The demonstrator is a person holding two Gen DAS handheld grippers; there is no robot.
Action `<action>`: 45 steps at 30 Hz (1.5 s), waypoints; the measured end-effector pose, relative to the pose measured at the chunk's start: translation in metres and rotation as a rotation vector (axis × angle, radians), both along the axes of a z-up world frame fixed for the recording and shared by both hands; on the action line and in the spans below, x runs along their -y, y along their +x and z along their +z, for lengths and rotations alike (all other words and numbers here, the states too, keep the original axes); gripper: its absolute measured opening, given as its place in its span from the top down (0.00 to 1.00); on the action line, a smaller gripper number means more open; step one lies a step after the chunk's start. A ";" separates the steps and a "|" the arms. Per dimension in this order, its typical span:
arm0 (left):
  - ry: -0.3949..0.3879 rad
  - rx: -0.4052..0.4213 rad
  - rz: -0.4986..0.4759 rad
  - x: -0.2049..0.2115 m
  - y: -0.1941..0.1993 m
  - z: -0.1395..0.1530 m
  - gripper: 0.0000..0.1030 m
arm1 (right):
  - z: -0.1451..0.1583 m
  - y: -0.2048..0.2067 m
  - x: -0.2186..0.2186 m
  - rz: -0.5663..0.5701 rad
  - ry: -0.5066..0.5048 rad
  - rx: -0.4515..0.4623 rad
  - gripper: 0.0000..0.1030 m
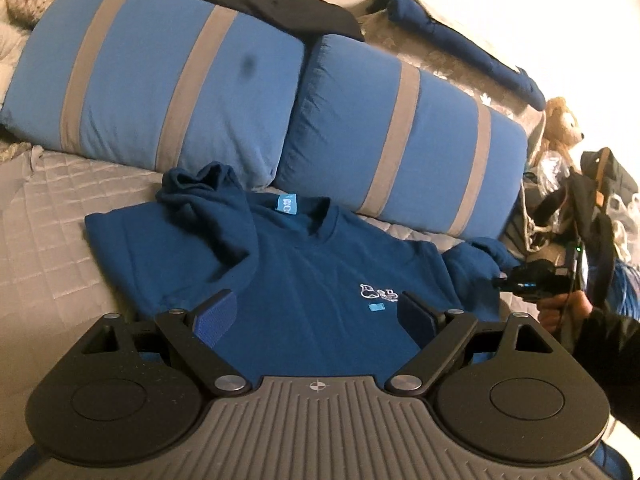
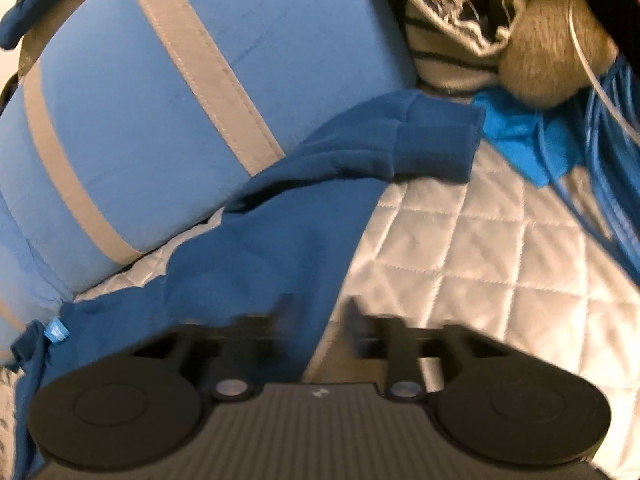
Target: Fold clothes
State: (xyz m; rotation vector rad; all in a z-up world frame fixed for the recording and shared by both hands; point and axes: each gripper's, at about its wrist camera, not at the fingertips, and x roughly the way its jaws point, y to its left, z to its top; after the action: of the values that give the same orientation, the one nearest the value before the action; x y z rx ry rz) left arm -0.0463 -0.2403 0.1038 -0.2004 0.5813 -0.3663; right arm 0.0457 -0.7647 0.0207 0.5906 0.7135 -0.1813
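A navy sweatshirt (image 1: 304, 272) lies face up on a grey quilted bed cover (image 1: 48, 240), collar toward the pillows, a small white logo on its chest. Its left sleeve (image 1: 208, 208) is folded and bunched over the body. My left gripper (image 1: 316, 312) hovers open over the lower chest, holding nothing. In the right wrist view the other sleeve (image 2: 304, 208) stretches away toward its cuff (image 2: 432, 148). My right gripper (image 2: 318, 312) is blurred; a narrow gap shows between its fingers, over the sleeve's edge. A hand holds the right gripper (image 1: 504, 280) beside that sleeve.
Two blue pillows with grey stripes (image 1: 160, 80) (image 1: 400, 132) lean behind the sweatshirt. A black garment (image 1: 280, 4) and a navy one (image 1: 460, 44) lie above them. A teddy bear (image 1: 560, 124), bags and bright blue cloth (image 2: 520, 132) crowd the right side.
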 end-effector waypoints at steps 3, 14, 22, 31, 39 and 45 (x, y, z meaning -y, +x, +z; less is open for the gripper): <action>0.002 -0.002 -0.002 0.001 0.000 0.000 0.14 | 0.005 -0.002 -0.003 0.008 0.009 0.013 0.94; -0.017 0.015 0.008 -0.001 -0.005 0.001 0.14 | 0.047 -0.069 -0.033 0.095 -0.059 -0.017 0.95; -0.029 0.024 0.010 -0.003 -0.007 0.001 0.14 | 0.069 -0.129 -0.071 0.194 -0.074 -0.039 0.96; -0.039 0.030 0.021 -0.007 -0.008 0.000 0.14 | 0.076 -0.157 -0.092 0.322 -0.172 0.003 0.67; -0.032 0.027 0.019 -0.006 -0.007 0.000 0.14 | 0.053 -0.144 -0.044 0.118 -0.480 -0.056 0.32; -0.023 0.017 0.019 -0.005 -0.004 -0.001 0.14 | 0.021 -0.111 -0.027 0.136 -0.842 -0.101 0.32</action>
State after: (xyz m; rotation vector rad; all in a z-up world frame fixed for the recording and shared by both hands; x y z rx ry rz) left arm -0.0502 -0.2354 0.1023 -0.2244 0.5587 -0.3564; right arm -0.0656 -0.7376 0.0412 -0.2712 0.6985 -0.3605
